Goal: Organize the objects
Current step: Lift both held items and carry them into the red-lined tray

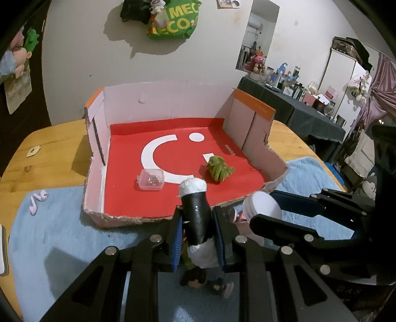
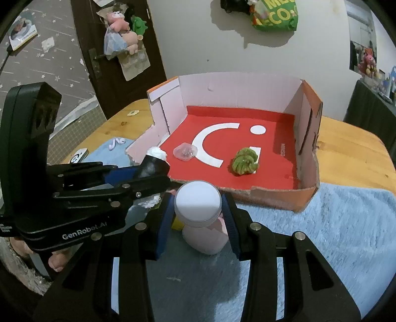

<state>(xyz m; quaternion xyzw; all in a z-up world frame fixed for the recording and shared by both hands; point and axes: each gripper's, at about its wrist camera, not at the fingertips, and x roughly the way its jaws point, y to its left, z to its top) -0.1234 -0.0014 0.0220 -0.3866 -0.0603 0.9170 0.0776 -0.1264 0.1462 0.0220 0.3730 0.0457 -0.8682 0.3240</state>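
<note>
The left gripper (image 1: 198, 230) points forward toward the box, its two blue-padded jaws pressed against the sides of a black roll with white ends (image 1: 196, 213), which stands tilted between them, its top leaning over the near edge of the box. The right gripper (image 2: 201, 213) sits just beside it, level and aimed the same way, jaws clamped on a pink bottle with a white cap (image 2: 198, 203), held upright above the blue towel (image 2: 334, 223). In the right view the left gripper crosses in from the left, close to the bottle but seemingly not touching it.

One cardboard box (image 1: 257, 123) stands open on the wooden table (image 1: 49, 148), its floor red with a white mark. Inside lie two things: one small clear plastic case (image 1: 151, 179) near the front left, and one green fuzzy lump (image 1: 219, 168) to its right, well apart from each other. Two things are held, one per gripper.

On the towel to the left of the box lie pink earphones (image 1: 37, 201). Under the left gripper some small dark items (image 1: 195, 277) rest on the towel; they are too hidden to name. A green bag (image 1: 173, 19) hangs on the wall behind, and a cluttered dark-covered side table (image 1: 297, 104) stands at far right. The box's low, torn front wall lies between the held things and the red floor.
</note>
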